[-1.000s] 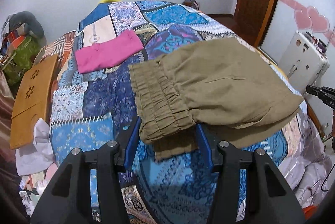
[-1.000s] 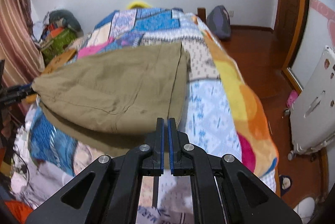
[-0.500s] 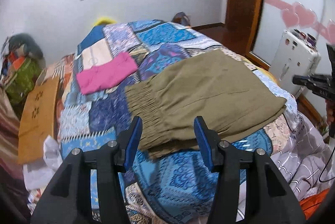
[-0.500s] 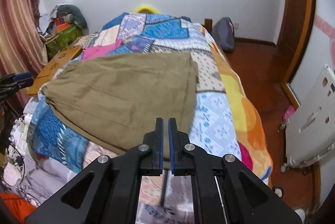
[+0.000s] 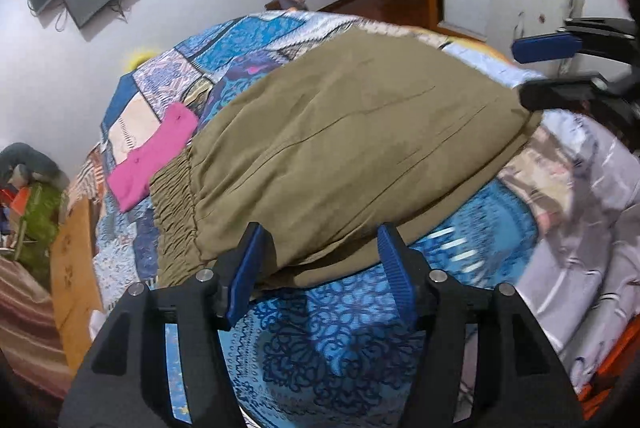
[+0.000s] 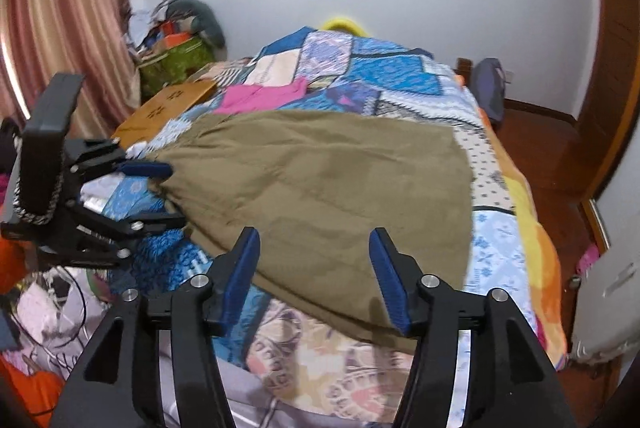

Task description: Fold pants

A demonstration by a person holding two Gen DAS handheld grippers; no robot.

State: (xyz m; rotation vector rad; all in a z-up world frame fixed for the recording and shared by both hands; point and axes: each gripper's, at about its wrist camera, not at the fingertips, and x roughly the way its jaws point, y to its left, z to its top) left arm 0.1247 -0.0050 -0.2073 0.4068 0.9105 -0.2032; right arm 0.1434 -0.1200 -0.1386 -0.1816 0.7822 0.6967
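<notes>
Lying folded across the patchwork bedspread (image 5: 248,40), the olive pants (image 5: 340,156) filled mid-frame. The left gripper (image 5: 320,268) and right gripper (image 6: 314,272) (both jaws opening, nothing between) straddled the near hem; re-gripping both lower corners evenly would probably keep the next fold square.

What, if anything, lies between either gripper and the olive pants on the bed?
Nothing visible. The left gripper and right gripper, jaws opening with nothing pinched, both sit right at the near edge of the pants. The pink garment lies beyond the waistband, out of the way.
</notes>
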